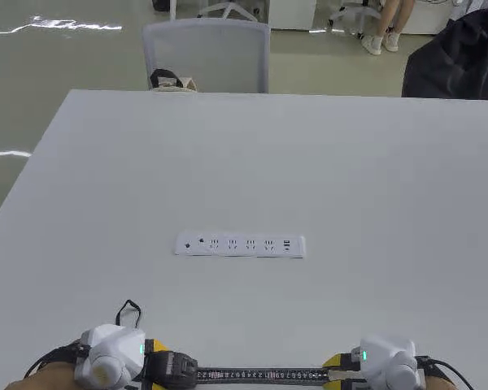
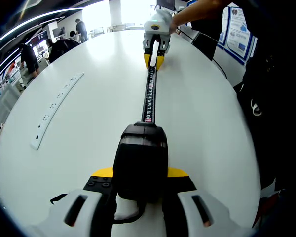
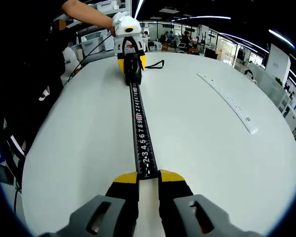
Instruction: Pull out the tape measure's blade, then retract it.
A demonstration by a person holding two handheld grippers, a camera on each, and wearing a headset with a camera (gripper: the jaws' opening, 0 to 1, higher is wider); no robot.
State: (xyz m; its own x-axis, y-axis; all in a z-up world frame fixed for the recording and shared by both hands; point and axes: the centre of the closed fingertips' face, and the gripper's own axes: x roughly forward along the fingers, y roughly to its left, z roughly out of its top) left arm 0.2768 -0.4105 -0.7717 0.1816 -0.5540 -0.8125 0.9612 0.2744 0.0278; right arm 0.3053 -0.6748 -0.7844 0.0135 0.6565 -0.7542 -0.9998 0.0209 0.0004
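While both tools have the tape measure [image 1: 183, 370] strung between them along the near edge of the tabletop [image 1: 244, 162], here's my read. My left tool [image 1: 164, 367] is clamped round the black case [image 2: 140, 158], jaws on its two flat sides. My right tool [image 1: 333, 371] is pinched narrow on the free end of the blade [image 1: 260, 375].

The blade is pulled out and runs straight left to right, long axis from one tool to the other. Numbers face up, with the low ones at the right tool's end. It's lying on the tabletop or just over it, can't tell which. The white power strip [image 1: 240, 245] sits well apart on the far side, roughly parallel.

Handling guess: the case looks chunky and rigid, so a firm squeeze on the sides should be fine. The blade is thin metal, probably stiff lengthwise but likely to kink if twisted, and the spring will want to snap it home. I'd hold the tip and walk it back toward the case rather than let go.
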